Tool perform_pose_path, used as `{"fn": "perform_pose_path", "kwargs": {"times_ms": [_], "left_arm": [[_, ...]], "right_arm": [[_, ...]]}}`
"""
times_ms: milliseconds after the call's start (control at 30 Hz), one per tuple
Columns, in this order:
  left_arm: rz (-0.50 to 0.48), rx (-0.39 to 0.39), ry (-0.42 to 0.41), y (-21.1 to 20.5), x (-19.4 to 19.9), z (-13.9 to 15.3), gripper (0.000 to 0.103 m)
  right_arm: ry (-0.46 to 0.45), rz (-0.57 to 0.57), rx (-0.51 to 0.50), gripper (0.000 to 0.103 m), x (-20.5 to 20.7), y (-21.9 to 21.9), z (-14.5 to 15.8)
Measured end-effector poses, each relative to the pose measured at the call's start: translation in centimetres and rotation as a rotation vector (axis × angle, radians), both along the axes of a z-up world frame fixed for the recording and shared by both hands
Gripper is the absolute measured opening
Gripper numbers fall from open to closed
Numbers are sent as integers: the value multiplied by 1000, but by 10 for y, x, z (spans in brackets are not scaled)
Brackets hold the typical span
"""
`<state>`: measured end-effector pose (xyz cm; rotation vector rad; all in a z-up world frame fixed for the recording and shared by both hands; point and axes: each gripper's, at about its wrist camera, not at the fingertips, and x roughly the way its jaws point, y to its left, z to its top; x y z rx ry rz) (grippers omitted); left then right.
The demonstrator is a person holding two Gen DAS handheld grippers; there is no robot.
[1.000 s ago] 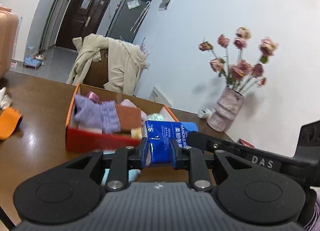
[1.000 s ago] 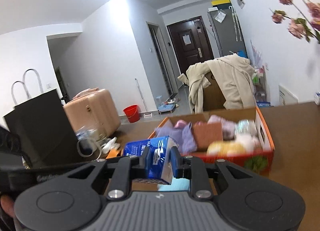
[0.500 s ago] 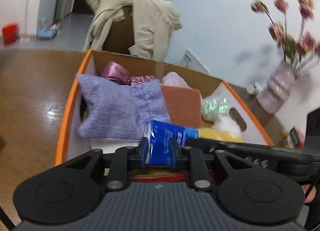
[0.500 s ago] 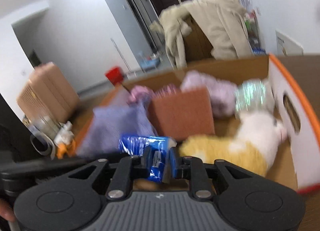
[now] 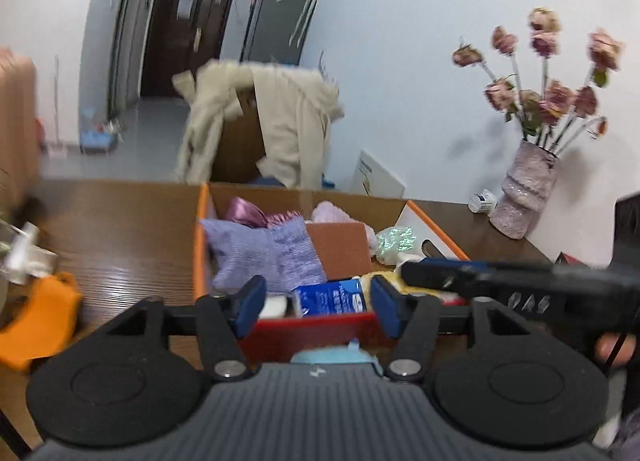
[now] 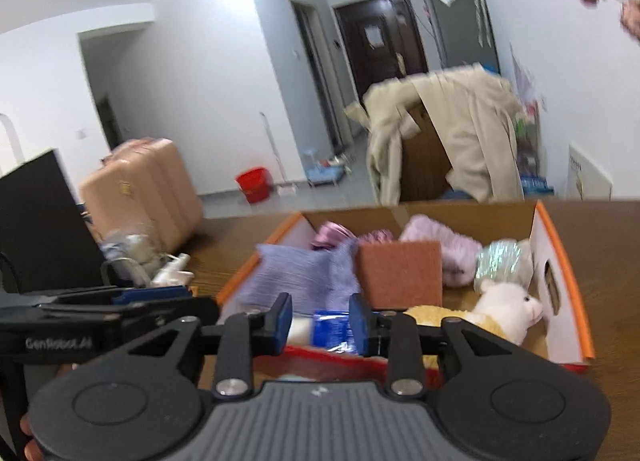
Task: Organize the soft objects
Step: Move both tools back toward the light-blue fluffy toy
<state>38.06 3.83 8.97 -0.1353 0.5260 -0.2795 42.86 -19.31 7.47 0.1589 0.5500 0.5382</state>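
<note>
An orange-rimmed cardboard box (image 5: 199,245) (image 6: 560,261) stands on the brown table. It holds a lilac knit cloth (image 5: 264,253) (image 6: 300,277), a brown sponge pad (image 5: 344,249) (image 6: 400,273), pink satin, a pale pink fluffy thing, a shiny ball and a yellow-and-white plush toy (image 6: 500,309). A blue tissue pack (image 5: 332,297) (image 6: 332,327) lies at the box's near edge. My left gripper (image 5: 316,301) is open just in front of the pack, not touching it. My right gripper (image 6: 320,321) is open too, with the pack behind the gap.
A vase of dried flowers (image 5: 524,197) stands at the right by the wall. An orange cloth (image 5: 36,317) and clutter lie at the table's left. A light blue thing (image 5: 332,355) lies before the box. A chair with a beige coat (image 5: 272,121) is behind the table.
Both grippers held the blue tissue pack and carried it over the box. Now both have opened and pulled back, and the pack lies in the box.
</note>
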Motion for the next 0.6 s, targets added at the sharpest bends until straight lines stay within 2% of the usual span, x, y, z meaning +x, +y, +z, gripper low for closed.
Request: {"fn": "perform_pose_path", "kwargs": {"times_ms": [67,133,167,267,433,600], "left_arm": [[27,14,-39,5,-35,8,77],[43,25,-61,13,-67,11,77],[56,28,-71,16,-82,11,77],[76,15,-93,27,-129,7,82],[91,-21,-83,45,-193,-10,85],[102,-37,-37,52,-223,-27,86]], "right_arm": [[-49,4,-8,39,-29,-4,14],[-84,-3,-4,47,-56,-10,21],[-92,-11,-6,48,-69,-13,23],[-61,-57,-1,48,-102,-21,18],[4,-121,19,48,-151,-28,4],[50,-172,-7,49,-183,-28,-8]]}}
